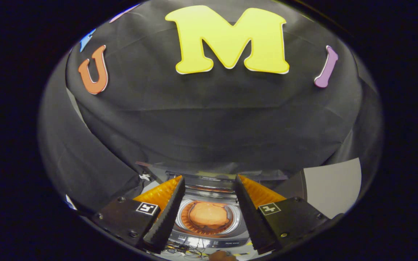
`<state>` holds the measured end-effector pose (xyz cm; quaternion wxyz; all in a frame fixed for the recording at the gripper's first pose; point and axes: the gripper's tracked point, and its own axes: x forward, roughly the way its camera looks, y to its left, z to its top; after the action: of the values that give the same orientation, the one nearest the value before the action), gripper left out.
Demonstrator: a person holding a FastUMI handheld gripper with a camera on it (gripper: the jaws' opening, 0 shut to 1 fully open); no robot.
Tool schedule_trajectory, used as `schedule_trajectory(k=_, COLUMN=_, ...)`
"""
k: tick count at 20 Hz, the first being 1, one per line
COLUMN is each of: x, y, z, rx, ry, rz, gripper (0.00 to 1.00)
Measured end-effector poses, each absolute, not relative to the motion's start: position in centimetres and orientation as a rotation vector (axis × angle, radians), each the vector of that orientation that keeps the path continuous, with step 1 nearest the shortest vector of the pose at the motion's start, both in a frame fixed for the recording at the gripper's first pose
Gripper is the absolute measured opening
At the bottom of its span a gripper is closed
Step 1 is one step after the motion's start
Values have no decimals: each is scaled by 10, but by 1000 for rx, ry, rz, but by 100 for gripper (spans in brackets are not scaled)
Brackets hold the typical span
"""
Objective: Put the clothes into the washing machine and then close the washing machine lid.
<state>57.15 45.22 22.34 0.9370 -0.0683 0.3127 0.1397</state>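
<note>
Orange clothes (209,214), one soft crumpled heap, lying at the bottom of the washing machine drum (230,225), well inside its ringed metal wall and lit in a warm glow. Drum set in the top-loading washing machine (209,242), seen from above; opening uncovered. Lid (209,180) raised at the back edge of the opening, just beyond the fingertips, glossy and catching an orange reflection along its lower part. Pale control strip with small markings at the machine's near edge, below the drum; markings too small to make out. Gripper (209,181) held above the machine, fingers (165,214) spread wide apart, gripping nothing, touching neither clothes nor lid; drum and clothes framed in the gap between the two fingers, well below them. Ridged inner faces on both fingers; a small square black-and-white marker (147,208) on each finger mount. Thin dark cables (180,249) in a loose tangle in front of the machine. Rounded brownish shape at the very bottom, beside the cables, too little in view to identify. Pale grey panel (334,185) to the right of the machine, behind the right finger. Black cloth wall (209,119) rising behind everything, creased and draped down on the left side to the level of the machine.
</note>
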Motion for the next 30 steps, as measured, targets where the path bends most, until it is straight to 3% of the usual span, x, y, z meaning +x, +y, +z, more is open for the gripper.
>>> schedule_trajectory(k=14, x=661, y=477, z=175, rx=-101, ry=648, rz=311, gripper=86)
schedule_trajectory(k=30, x=675, y=481, z=148, rx=-125, ry=579, rz=305, gripper=86)
